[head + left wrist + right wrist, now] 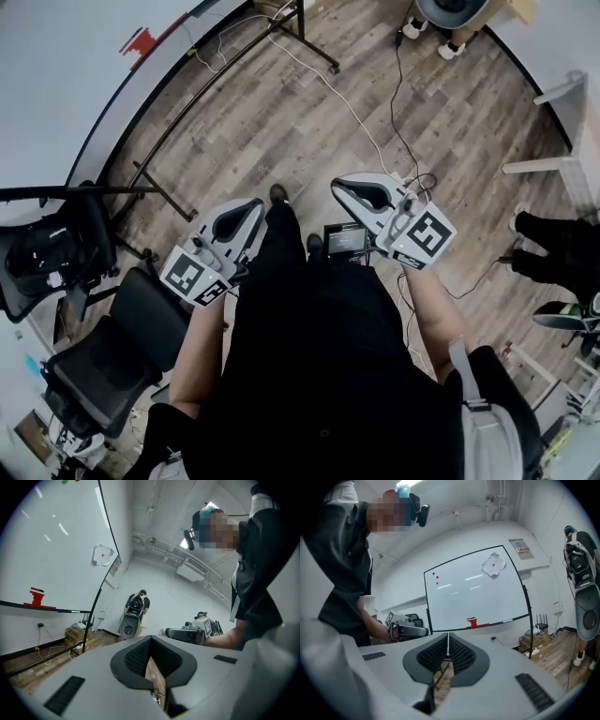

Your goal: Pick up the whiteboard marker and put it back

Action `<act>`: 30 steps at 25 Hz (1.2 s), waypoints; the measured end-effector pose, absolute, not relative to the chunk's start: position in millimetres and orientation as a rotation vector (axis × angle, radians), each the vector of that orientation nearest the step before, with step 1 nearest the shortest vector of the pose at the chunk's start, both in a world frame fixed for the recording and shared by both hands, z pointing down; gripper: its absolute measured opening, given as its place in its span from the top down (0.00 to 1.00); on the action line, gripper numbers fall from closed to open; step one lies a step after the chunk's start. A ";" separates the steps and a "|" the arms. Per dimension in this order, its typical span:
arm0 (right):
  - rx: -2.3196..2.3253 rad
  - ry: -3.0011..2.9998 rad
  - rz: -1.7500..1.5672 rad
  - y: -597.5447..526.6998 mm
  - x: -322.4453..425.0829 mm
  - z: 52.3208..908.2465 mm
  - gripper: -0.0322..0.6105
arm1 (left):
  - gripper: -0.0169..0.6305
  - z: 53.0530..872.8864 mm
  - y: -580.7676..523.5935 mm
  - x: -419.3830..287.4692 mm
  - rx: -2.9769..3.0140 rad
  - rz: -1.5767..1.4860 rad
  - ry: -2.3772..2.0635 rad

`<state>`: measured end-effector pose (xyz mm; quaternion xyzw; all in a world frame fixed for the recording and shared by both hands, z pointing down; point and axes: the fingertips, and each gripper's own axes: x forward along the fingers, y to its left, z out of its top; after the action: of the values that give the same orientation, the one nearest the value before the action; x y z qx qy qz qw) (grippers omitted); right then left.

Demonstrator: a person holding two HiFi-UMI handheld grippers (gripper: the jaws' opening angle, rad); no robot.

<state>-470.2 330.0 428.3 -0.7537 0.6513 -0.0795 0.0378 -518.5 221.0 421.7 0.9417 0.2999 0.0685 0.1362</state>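
Whiteboard marker [472,621]: seemingly the red piece mid-length on the bottom ledge of the whiteboard [473,588]; likely light, rigid, slick, so pinch mid-barrel; left gripper [150,639] and right gripper [448,636] well apart from it, fingers clenched on nothing.

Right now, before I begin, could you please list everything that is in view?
whiteboard: one, white with black frame, straight ahead
red object: one, red, on the whiteboard's ledge
office chairs: two, black, at left
cables: several, black and white, across the wood floor
bystander: one, dark clothes, standing far right
left gripper: one, grey, jaws shut, empty
right gripper: one, grey, jaws shut, empty
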 end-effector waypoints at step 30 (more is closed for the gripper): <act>-2.501 2.088 -0.491 200.7 -191.6 444.0 0.92 | 0.96 460.5 56.3 -239.5 2.641 0.158 0.751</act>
<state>-191.6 200.7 444.0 -0.7569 0.6318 -0.1487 -0.0766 -239.5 56.3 460.5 0.9420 0.2677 0.0564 0.1942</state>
